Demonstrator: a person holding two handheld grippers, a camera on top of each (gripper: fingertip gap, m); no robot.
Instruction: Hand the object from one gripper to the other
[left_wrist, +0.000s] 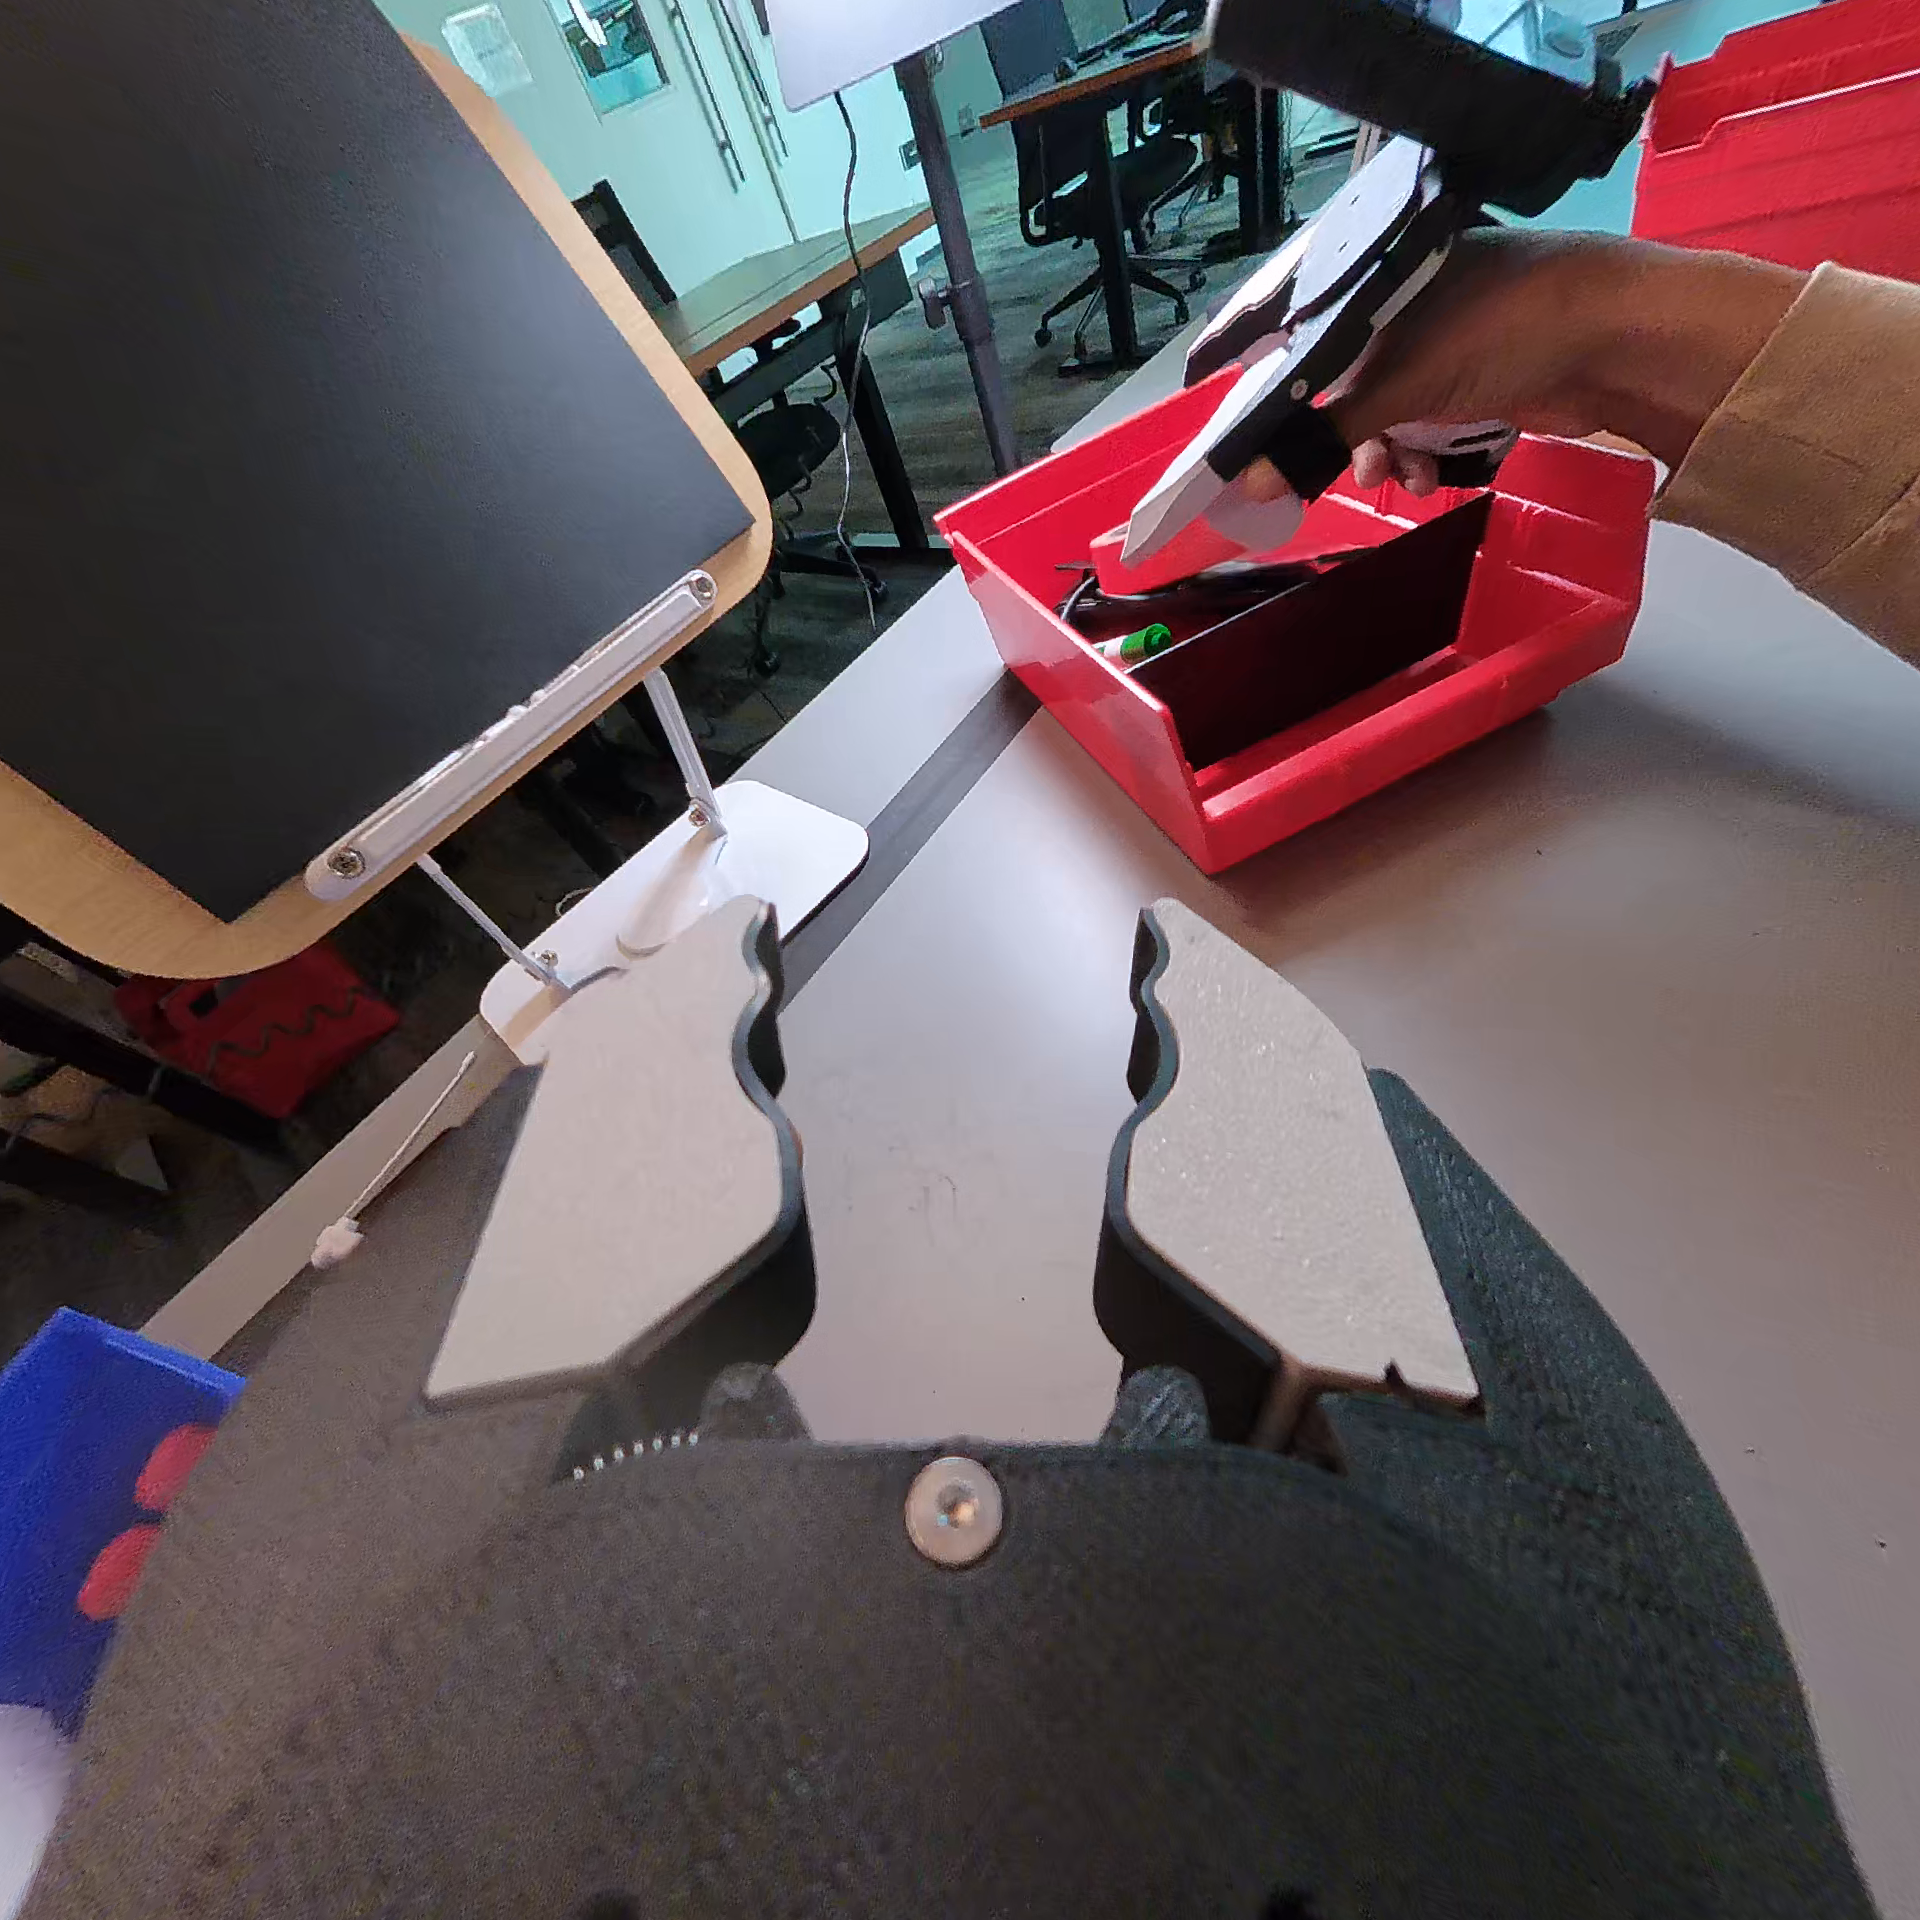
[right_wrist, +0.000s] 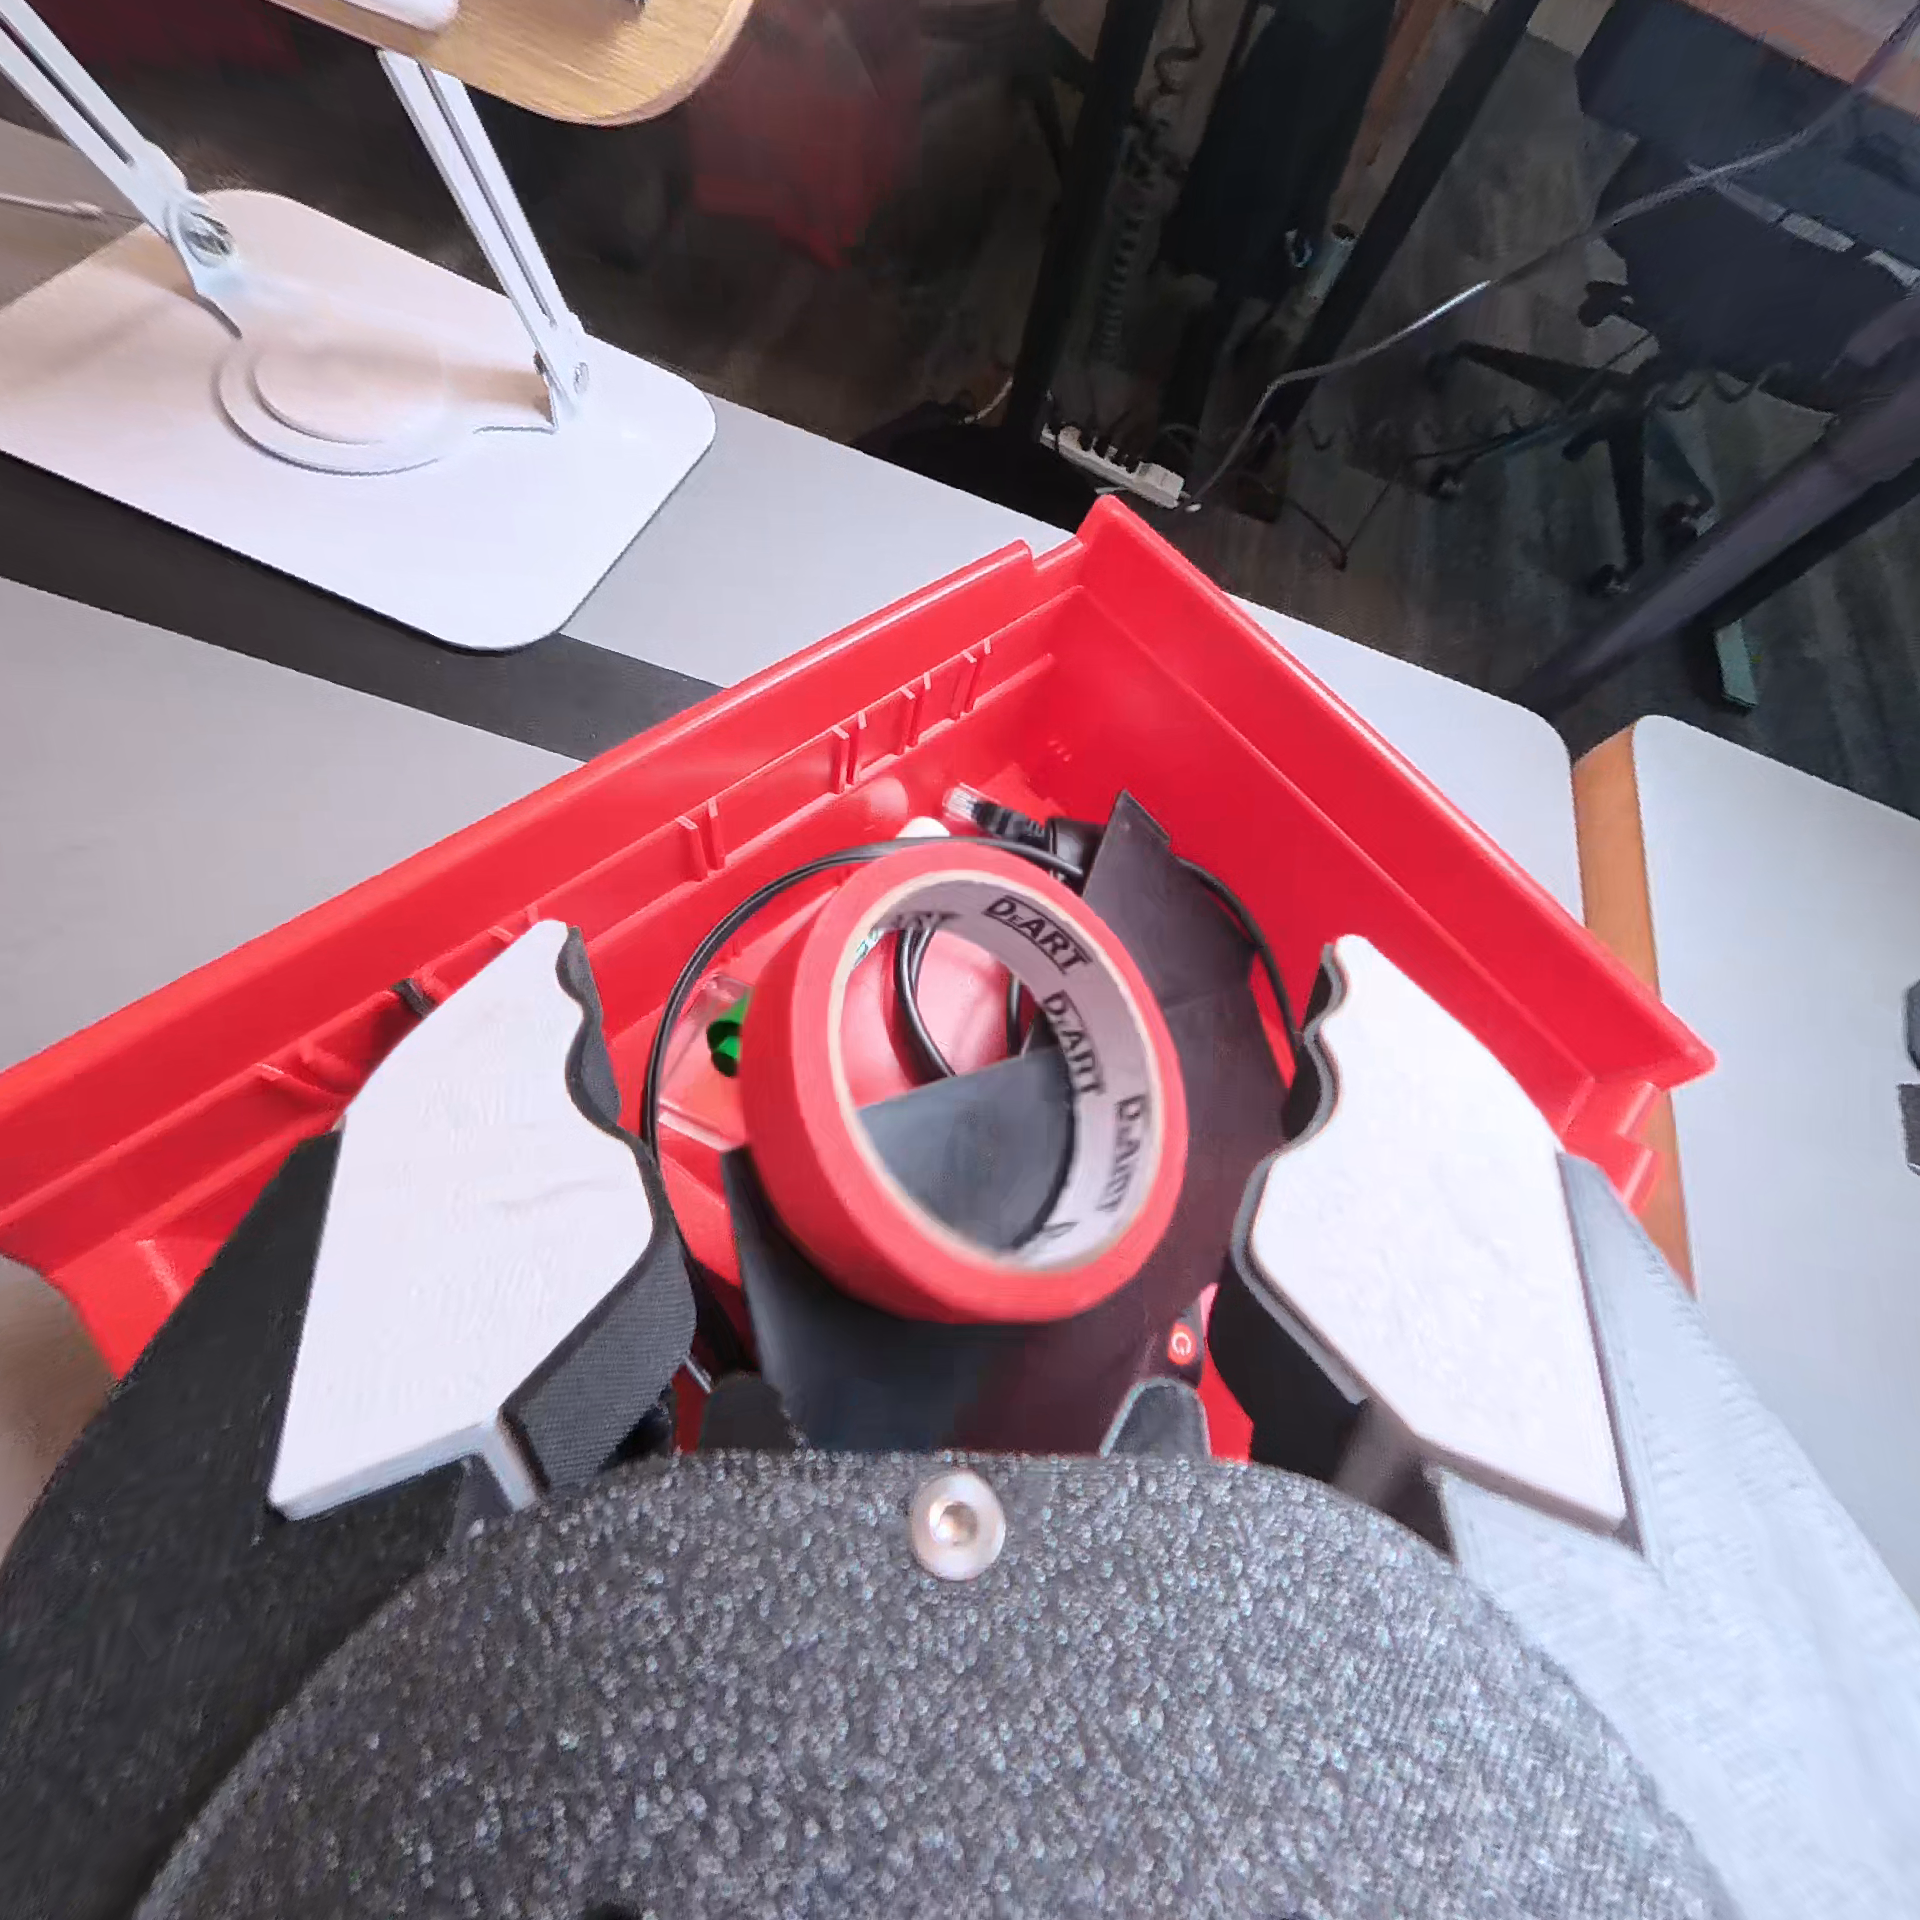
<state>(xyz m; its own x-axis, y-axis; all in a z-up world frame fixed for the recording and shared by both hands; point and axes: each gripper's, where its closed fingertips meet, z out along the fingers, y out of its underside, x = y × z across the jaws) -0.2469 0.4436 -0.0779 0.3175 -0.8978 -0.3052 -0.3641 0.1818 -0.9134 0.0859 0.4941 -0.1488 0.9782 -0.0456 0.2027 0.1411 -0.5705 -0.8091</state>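
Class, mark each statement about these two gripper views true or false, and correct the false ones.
1. The right gripper is open, its fingers either side of a red tape roll. True.
2. The tape roll lies inside a blue bin. False: it lies in a red bin.
3. The left gripper holds the tape roll. False: it is open and empty, over the grey table.
4. A black cable lies in the bin near the roll. True.
5. The white stand base sits inside the bin. False: it stands on the table, apart from the bin.
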